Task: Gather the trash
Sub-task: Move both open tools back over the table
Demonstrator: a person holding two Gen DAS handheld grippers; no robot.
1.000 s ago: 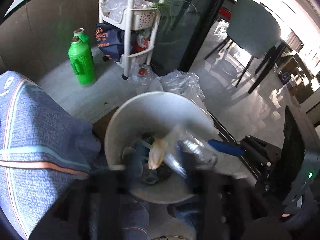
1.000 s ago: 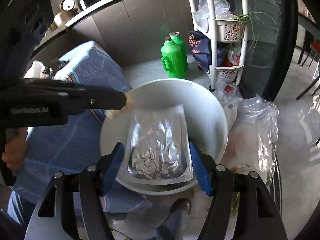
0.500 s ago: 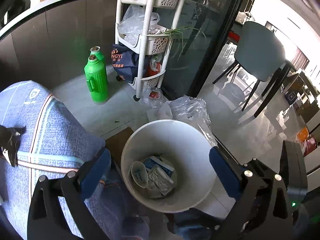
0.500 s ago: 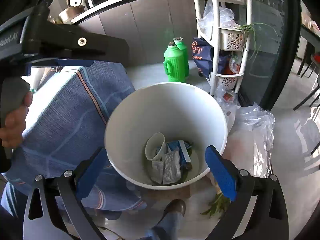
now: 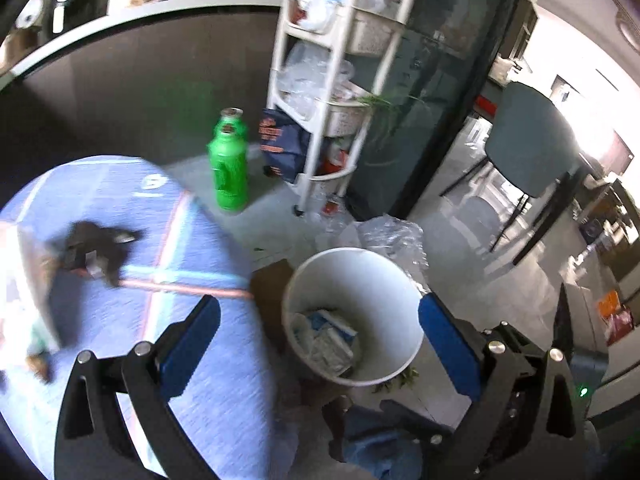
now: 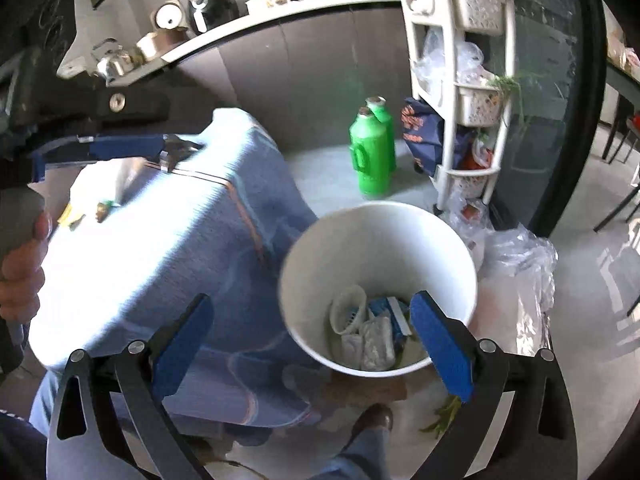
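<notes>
Blue cloth-covered counter (image 6: 168, 264) fills the left of both wrist views; its near right corner stands just beside the white trash bin (image 6: 380, 240) on the floor. Bin upright, mouth open, roughly a quarter full as judged from the right wrist view: a small white cup (image 6: 349, 313), a silvery foil pouch (image 6: 376, 346) and a blue-and-white wrapper (image 6: 394, 314) lie at the bottom. Left tongs (image 5: 318, 342) have just been opening and now stand spread wide with nothing between the pads, above and short of the bin. Right tongs (image 6: 310, 346) likewise have just been opening, now wide apart and empty, over the bin's near rim. Judgement: current drop is done, both items are in the bin. Remaining: small scraps (image 6: 86, 212) lie near the counter's far left edge, blurred, kind not clear; green stems (image 6: 444, 410) lie on the floor just by the bin's base; crumpled clear plastic (image 6: 528, 264) sits on the floor to the bin's right, trash or not cannot be told. Task looks partly finished.
</notes>
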